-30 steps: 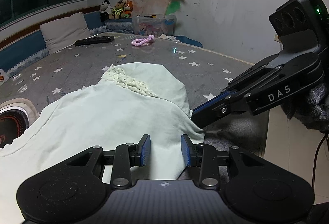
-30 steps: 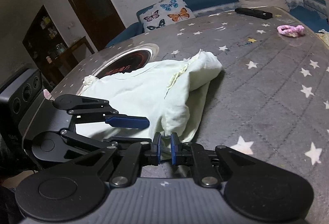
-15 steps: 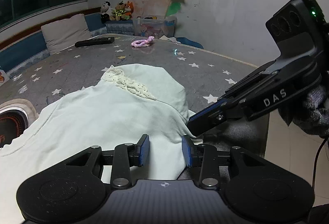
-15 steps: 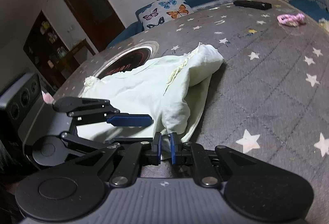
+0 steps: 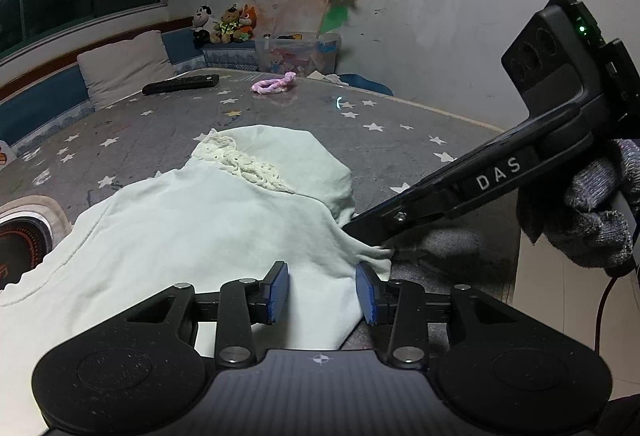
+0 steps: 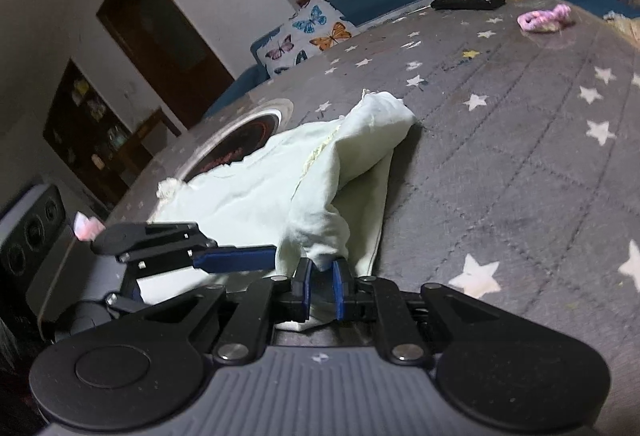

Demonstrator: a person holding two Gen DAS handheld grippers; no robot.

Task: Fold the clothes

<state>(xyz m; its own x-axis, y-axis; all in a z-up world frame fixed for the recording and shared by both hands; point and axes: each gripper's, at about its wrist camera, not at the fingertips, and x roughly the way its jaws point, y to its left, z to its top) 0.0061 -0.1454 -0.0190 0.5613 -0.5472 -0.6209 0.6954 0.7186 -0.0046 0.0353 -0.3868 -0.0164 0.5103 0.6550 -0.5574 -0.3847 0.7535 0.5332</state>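
A pale green garment [image 5: 208, 228] with a lace trim [image 5: 240, 164] lies bunched on the grey star-patterned table cover [image 5: 380, 140]. My left gripper [image 5: 322, 292] is open, its blue pads either side of the cloth's near edge. My right gripper [image 6: 320, 288] is shut on a pinched corner of the garment [image 6: 320, 204] at the near table edge. It also shows in the left wrist view [image 5: 376, 240], tugging the corner to the right. The left gripper shows in the right wrist view [image 6: 236, 258], beside the cloth.
A black remote [image 5: 180, 84] and a pink knitted item [image 5: 274, 84] lie at the far side. A round induction hob [image 6: 236, 144] is set in the table left of the garment. Cushions, plush toys and a plastic box [image 5: 298, 54] stand behind.
The right gripper has pulled the pinched corner up and towards the table edge, stretching the cloth. The left gripper stays open over the near edge.
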